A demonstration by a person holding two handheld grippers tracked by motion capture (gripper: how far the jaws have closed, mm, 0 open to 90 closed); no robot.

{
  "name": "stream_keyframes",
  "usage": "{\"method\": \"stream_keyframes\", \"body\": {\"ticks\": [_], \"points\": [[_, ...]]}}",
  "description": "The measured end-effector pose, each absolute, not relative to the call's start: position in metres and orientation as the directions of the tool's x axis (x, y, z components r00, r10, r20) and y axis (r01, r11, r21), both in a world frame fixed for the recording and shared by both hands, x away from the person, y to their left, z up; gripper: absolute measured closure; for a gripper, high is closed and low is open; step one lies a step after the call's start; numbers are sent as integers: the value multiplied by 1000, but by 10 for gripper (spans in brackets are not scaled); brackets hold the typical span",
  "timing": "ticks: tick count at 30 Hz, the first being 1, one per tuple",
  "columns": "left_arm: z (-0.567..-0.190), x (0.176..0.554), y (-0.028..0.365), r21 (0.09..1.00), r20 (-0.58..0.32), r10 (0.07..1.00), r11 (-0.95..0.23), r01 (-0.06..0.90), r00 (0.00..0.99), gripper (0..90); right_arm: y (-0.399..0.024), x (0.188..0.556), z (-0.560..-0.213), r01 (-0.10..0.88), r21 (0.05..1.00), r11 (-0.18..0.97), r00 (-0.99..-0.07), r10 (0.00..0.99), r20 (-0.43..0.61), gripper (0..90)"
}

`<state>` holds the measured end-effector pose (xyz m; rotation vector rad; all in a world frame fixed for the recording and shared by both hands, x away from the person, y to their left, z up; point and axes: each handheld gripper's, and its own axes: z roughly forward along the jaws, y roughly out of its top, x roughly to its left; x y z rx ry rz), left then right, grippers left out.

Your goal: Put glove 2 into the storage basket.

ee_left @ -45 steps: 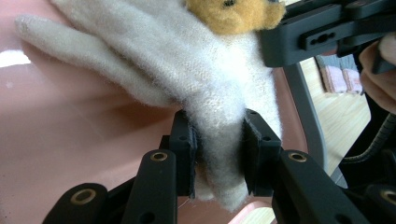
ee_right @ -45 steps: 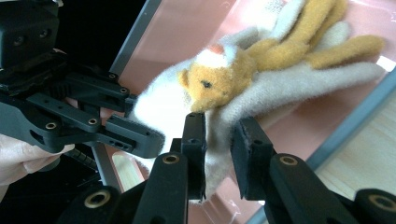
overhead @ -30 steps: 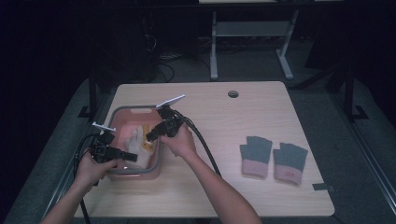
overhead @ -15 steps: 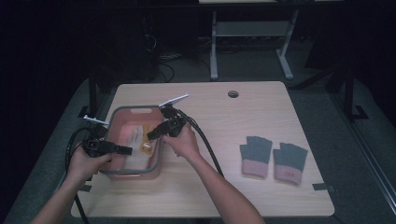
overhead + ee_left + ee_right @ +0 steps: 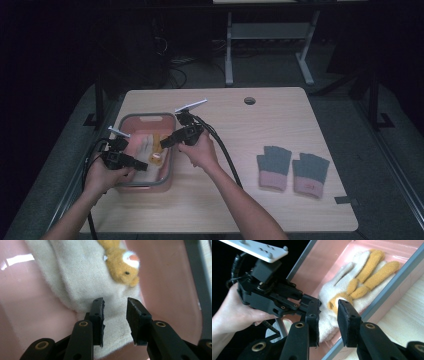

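My left gripper (image 5: 115, 315), jaws just narrowing, straddles the cuff of the soft cream knitted glove (image 5: 75, 282) with its orange plush animal, lying in the pink plastic tub (image 5: 131, 123) (light, floppy); pinch cuff. Right gripper (image 5: 329, 315) hovers, parted, empty.

From the high view we see a dim room: the worktop (image 5: 280, 150) is lit softly from above while the upper part and left edge of the frame sink into near black, and shadows under the arms are faint. Our two gripper views are far brighter, with a white streak of glare on the pink bin (image 5: 20, 258) at upper left. There the near jaws look sharp, while the cloth towards the top softens.
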<state>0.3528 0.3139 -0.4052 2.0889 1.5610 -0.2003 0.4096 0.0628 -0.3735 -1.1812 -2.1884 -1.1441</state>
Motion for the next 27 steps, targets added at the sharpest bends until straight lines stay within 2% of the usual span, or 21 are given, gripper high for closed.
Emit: {"method": "stream_keyframes", "body": {"ticks": [6, 19, 27], "points": [[-400, 352, 318, 334, -444, 837, -177, 926, 320, 630, 60, 407, -372, 825, 476, 303, -564, 489, 666, 703], [-381, 352, 320, 393, -466, 811, -169, 904, 354, 621, 43, 408, -372, 833, 478, 277, -551, 481, 682, 679], [-367, 352, 306, 422, -499, 781, -158, 892, 375, 634, 24, 411, -377, 850, 464, 249, -525, 471, 709, 663]]}}
